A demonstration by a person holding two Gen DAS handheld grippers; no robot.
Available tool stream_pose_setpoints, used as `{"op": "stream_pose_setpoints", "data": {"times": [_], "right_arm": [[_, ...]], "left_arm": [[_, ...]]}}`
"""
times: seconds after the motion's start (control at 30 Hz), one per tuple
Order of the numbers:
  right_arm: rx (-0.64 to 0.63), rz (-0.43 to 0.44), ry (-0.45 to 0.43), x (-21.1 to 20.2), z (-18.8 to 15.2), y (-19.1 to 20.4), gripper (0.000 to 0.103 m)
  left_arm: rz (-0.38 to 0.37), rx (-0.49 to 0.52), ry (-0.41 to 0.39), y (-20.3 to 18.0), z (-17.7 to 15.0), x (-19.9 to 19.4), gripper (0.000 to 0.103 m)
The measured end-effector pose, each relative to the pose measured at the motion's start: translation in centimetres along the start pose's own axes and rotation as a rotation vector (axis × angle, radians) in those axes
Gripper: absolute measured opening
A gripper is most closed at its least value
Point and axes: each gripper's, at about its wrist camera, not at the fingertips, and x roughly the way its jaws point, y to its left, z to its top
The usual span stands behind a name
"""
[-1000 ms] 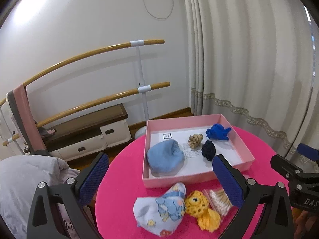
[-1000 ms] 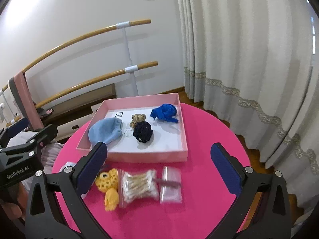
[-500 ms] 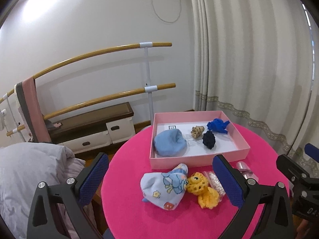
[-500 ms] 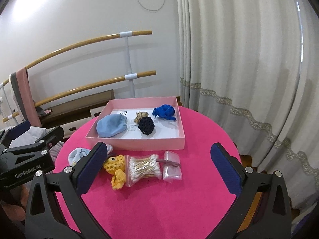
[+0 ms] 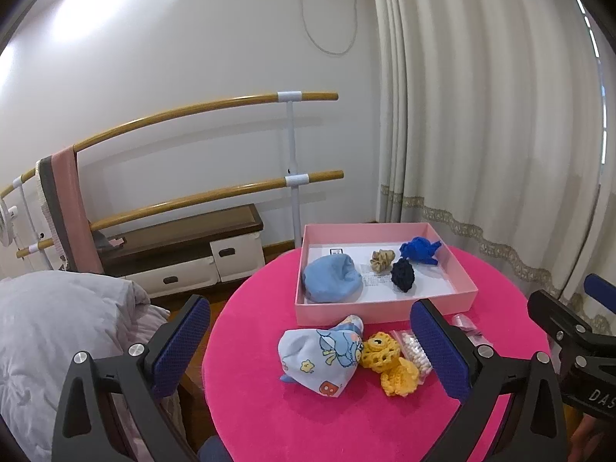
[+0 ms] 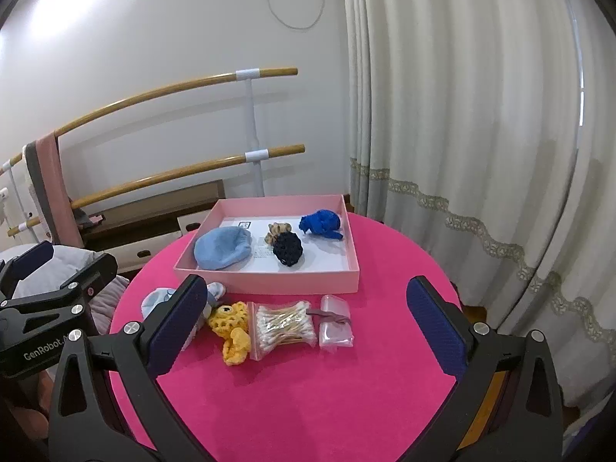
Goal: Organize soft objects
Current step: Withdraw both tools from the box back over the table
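Note:
A pink box (image 5: 385, 308) (image 6: 269, 283) on the round pink table holds a light blue hat (image 5: 332, 278) (image 6: 222, 248), a beige scrunchie (image 5: 382, 258) (image 6: 278, 228), a dark navy scrunchie (image 5: 402, 275) (image 6: 288, 248) and a bright blue cloth (image 5: 419, 250) (image 6: 321, 223). In front of the box lie a patterned baby cloth (image 5: 319, 358) (image 6: 154, 302), a yellow crochet toy (image 5: 389, 364) (image 6: 231, 327), a bag of cotton swabs (image 6: 283, 327) and a small clear bag (image 6: 335, 323). My left gripper (image 5: 312, 346) and right gripper (image 6: 308, 327) are open, empty, above the near table.
The table (image 6: 308, 392) has a rounded edge with floor beyond. Curtains (image 6: 481, 115) hang at the right. Wooden ballet bars (image 5: 215, 107) and a low cabinet (image 5: 184, 246) stand behind. A grey duvet (image 5: 57, 331) lies at the left.
Both grippers have pulled back and up from the table, so the box and loose items look smaller and farther. Both stay open. No object has moved.

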Motion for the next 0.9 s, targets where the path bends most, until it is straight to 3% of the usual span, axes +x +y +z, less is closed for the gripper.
{"op": "stream_pose_setpoints", "data": {"times": [0.67, 0.9], "right_arm": [[-0.007, -0.014, -0.003, -0.8, -0.1, -0.3, 0.103], [-0.010, -0.038, 0.073, 1.8, -1.3, -1.6, 0.103]], "left_arm": [[-0.003, -0.015, 0.003, 0.5, -1.2, 0.0, 0.103], [-0.007, -0.029, 0.086, 1.6, -2.9, 3.3, 0.103]]}}
